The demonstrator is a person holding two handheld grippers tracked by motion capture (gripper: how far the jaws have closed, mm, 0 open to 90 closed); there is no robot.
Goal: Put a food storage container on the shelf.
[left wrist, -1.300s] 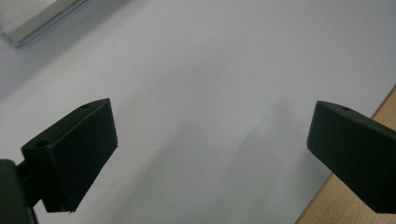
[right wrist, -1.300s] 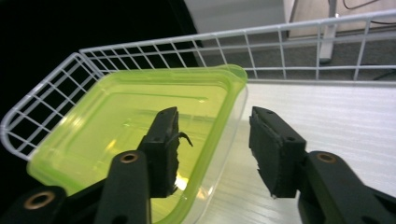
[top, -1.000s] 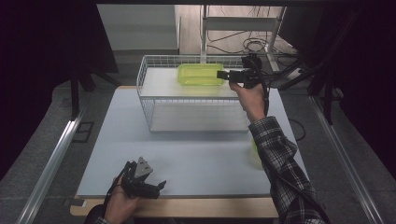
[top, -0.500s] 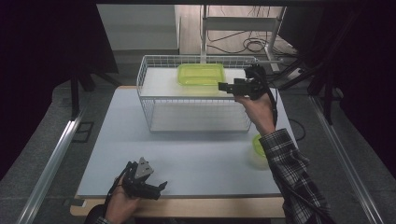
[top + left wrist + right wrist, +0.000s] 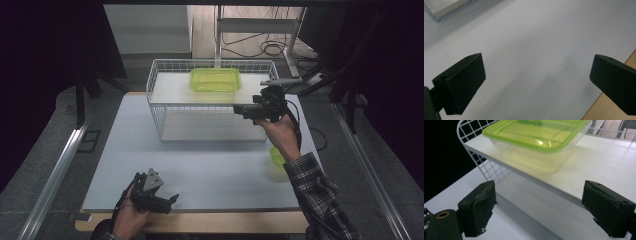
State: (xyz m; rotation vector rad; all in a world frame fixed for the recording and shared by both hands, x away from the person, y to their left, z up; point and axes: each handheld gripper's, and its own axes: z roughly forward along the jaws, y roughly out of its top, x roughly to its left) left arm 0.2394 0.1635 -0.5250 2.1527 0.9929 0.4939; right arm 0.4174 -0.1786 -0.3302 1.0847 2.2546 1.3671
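High view: the right claw (image 5: 239, 109) hangs in the air by the right end of the white wire rack (image 5: 159, 92), its jaws spread with nothing between them. They have just been opening, and compared with a second ago the hand has drawn back toward the person and away from the green-lidded container (image 5: 215, 79), which now sits alone on the rack's upper shelf, ahead of the claw and apart from it. In the right gripper view the container (image 5: 537, 142) lies beyond and above the two jaws, flat on the shelf with its lid on, and no pad touches it. That reads as a release: the container looks placed on the shelf, and the hand is clearing off. A small green bowl (image 5: 276, 156) rests on the table (image 5: 210, 170) below and behind this claw, beside the person's forearm, and may be the next thing to fetch. The left claw (image 5: 170, 201) rests at the table's near edge, unmoved, and in the left gripper view its jaws stand wide apart over bare table surface, holding nothing.
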